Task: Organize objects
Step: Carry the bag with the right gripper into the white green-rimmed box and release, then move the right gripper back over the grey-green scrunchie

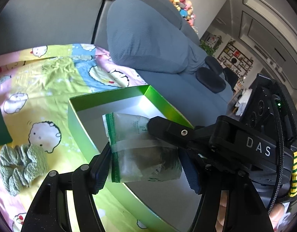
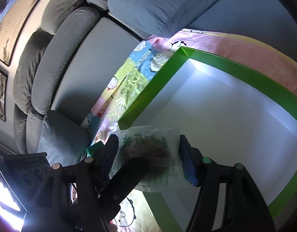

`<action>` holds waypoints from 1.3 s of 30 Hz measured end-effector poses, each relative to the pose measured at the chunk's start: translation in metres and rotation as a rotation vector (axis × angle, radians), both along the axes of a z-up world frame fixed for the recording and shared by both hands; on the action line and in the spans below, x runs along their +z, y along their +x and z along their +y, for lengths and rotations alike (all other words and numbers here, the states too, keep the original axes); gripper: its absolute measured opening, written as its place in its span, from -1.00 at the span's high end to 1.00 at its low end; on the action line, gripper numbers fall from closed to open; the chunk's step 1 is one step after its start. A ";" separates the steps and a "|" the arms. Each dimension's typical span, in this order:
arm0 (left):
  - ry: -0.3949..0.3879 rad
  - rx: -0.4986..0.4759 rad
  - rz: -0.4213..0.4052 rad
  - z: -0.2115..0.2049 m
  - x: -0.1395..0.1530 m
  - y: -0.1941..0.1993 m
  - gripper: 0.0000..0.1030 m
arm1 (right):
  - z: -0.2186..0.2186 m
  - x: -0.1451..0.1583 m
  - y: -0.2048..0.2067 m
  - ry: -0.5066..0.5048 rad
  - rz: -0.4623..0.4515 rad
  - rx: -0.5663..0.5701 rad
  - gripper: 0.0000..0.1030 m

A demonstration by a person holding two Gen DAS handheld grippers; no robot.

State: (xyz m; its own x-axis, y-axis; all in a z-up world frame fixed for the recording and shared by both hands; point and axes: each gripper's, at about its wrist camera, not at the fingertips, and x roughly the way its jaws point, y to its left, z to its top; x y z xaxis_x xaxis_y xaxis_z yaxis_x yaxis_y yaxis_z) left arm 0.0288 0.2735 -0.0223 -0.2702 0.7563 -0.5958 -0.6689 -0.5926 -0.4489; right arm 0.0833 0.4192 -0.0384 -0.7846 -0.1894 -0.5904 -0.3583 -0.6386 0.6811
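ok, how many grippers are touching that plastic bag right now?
2. The left gripper brackets the plastic bag from below, over the green box; the right gripper reaches in from the right. Whether the pads actually clamp is hard to tell.

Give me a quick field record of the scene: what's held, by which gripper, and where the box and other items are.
held item: clear plastic zip bag with green print and dark contents
left gripper: around the bag; grip unclear
right gripper: around the same bag; grip unclear
bag position: over near edge of open green cardboard box
box interior: white, nothing else visible
beside box: green knitted cloth item on cartoon-print sheet
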 end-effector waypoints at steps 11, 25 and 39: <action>-0.014 0.120 0.011 -0.051 0.011 -0.004 -0.31 | 0.004 0.007 0.003 0.220 -0.156 -0.186 -0.52; -0.037 0.556 0.013 -0.188 0.028 -0.036 -0.54 | -0.026 -0.007 -0.029 0.458 -0.341 -0.273 -0.55; -0.059 0.659 -0.064 -0.240 0.001 -0.049 -0.57 | -0.058 -0.004 -0.046 0.683 -0.384 -0.275 -0.55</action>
